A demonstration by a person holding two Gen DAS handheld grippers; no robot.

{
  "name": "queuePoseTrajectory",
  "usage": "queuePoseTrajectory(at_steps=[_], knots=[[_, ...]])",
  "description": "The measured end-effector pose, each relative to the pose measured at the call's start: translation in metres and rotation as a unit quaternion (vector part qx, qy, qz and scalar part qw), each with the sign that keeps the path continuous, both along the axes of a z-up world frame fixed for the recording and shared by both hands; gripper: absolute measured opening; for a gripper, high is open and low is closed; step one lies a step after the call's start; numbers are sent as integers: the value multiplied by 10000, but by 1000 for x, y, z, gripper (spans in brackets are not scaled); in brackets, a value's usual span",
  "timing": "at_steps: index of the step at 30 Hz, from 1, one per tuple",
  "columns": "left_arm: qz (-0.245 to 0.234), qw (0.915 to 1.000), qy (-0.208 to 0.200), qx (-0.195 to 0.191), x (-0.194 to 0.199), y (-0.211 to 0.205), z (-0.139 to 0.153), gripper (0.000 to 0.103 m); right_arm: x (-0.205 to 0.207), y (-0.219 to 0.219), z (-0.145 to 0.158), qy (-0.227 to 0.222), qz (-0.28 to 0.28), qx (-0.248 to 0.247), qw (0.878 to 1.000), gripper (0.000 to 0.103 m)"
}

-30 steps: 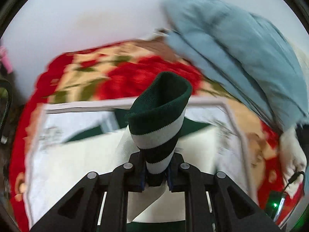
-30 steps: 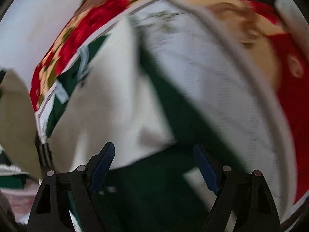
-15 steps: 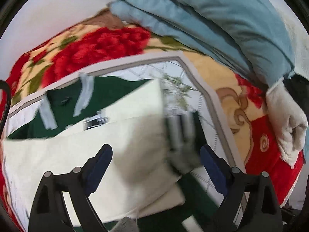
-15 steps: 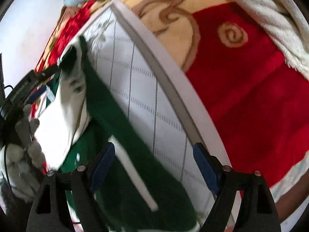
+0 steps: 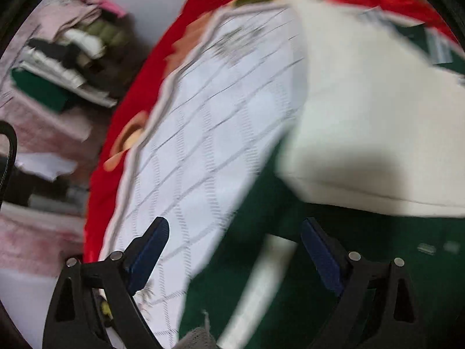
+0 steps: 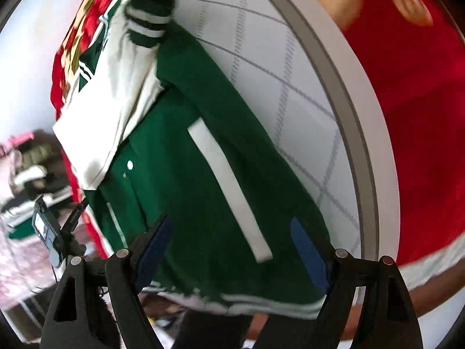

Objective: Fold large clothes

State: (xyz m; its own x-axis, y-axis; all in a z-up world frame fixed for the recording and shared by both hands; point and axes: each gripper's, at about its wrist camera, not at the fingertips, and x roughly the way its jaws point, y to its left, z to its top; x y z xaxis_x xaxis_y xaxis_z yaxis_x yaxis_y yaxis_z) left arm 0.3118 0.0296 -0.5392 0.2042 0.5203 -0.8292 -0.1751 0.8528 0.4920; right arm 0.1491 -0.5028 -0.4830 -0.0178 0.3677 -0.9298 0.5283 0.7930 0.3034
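Observation:
A green jacket (image 6: 203, 180) with cream sleeves lies on a white checked mat (image 6: 290, 67). One cream sleeve (image 6: 116, 93) with a green-and-white striped cuff (image 6: 149, 14) is folded across the jacket's body. In the left wrist view the cream sleeve (image 5: 363, 101) and the green body (image 5: 319, 276) lie on the mat (image 5: 209, 133). My left gripper (image 5: 235, 253) is open and empty over the jacket's left edge. My right gripper (image 6: 229, 250) is open and empty above the jacket's lower part, near its white pocket stripe (image 6: 229, 189).
The mat lies on a red flowered blanket (image 6: 421, 101). A pile of clothes (image 5: 64, 55) sits off to the left of the bed. The other gripper (image 6: 52, 232) shows at the left of the right wrist view.
My left gripper let go of the striped cuff, opened and swung left over the jacket's edge. My right gripper stayed open and pulled back toward the jacket's hem.

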Motion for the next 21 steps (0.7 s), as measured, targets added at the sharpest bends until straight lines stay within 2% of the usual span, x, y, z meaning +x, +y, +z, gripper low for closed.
queuePoseTrajectory(at_steps=[3,4,7,10,15,17,19,21], knots=[[153,9986,80,494,19,14,-29,95,27,15,0,-55,359,-576,9977,85],[284,9982,56,534,26,21,-35,95,36,21,-2,-99,424,-711,9965,85],[817,9964,85,204,36,46,-45,102,54,29,-5,-140,487,-911,9945,85],[1200,9927,-10,-118,40,65,-43,103,66,34,-8,-201,585,-1098,9920,85],[1315,9910,-148,-211,51,77,-42,103,92,41,-24,-188,975,-1565,9827,85],[1286,9914,-156,-188,57,77,-40,103,102,36,-34,-191,1154,-1700,9785,82],[1238,9921,-146,-155,60,78,-40,103,113,33,-37,-301,1192,-1759,9767,43],[1242,9919,-138,-229,60,80,-41,103,115,16,-38,-336,790,-1645,9826,33]])
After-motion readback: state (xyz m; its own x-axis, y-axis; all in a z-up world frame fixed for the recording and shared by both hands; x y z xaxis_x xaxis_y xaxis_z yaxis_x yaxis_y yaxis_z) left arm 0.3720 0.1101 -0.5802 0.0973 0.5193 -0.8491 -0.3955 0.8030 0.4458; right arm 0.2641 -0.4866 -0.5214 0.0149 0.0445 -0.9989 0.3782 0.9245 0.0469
